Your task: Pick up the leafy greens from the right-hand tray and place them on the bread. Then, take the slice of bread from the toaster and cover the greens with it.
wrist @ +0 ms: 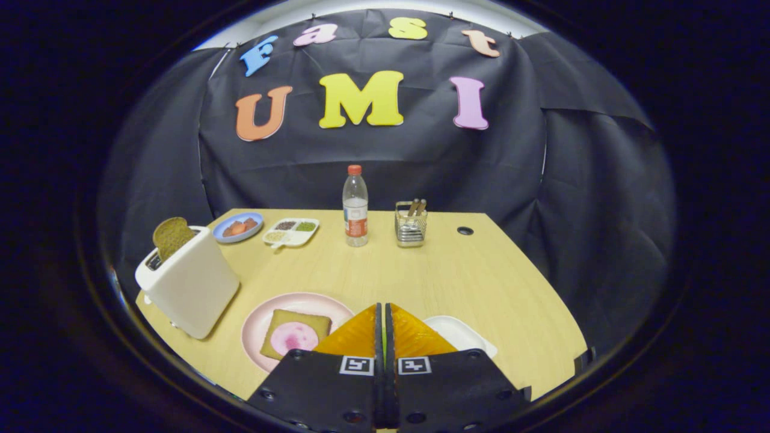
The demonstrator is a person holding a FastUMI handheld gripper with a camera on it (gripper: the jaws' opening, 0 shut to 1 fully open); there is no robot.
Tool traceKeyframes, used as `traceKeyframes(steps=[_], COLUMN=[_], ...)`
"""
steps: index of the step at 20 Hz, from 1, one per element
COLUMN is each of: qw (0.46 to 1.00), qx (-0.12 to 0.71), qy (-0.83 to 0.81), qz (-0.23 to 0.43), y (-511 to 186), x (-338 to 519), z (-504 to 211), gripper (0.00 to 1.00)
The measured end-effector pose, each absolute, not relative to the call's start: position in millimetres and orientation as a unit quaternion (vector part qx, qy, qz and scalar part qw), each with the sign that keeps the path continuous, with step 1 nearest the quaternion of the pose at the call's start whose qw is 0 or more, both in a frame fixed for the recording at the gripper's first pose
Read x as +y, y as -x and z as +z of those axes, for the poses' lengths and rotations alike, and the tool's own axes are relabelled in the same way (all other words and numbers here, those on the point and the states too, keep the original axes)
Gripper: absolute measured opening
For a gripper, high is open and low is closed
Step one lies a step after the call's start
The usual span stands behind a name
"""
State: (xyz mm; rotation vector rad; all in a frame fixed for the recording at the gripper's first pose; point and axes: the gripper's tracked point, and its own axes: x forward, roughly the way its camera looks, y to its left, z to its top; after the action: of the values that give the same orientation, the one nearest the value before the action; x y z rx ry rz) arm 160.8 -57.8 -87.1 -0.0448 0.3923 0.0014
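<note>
My gripper [383, 308] hovers above the table's near edge, its fingers pressed together. A thin green sliver of the leafy greens [383, 346] shows in the seam between them. Just left of the fingers a pink plate [255, 328] holds a slice of bread [295, 334] topped with a round pink slice. To the right of the fingers lies the white tray [460, 334], partly hidden behind them, and its visible part is bare. Farther left stands a white toaster [189, 285] with a brown bread slice [171, 236] sticking up from its slot.
At the back of the wooden table [457, 282] stand a water bottle [355, 207] and a wire cutlery holder [411, 225]. A blue dish [239, 227] and a white divided dish [291, 231] sit behind the toaster. A cable hole [464, 230] marks the back right.
</note>
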Motion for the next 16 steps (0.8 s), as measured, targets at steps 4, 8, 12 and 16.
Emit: traceKeyframes(steps=[4,8,12,16], qw=[0.975,0.968,0.961,0.953], qx=[0.222,0.249,0.278,0.303], qy=[0.011,-0.008,0.004,0.007], qz=[-0.007,0.016,0.019,0.019], y=[-175.1,-181.3,-198.3,-213.8], x=[-66.3,-54.9,-48.1,-41.1], z=[-118.1,-147.3,-178.4,-197.7], gripper=[0.01,0.46,0.78,0.84])
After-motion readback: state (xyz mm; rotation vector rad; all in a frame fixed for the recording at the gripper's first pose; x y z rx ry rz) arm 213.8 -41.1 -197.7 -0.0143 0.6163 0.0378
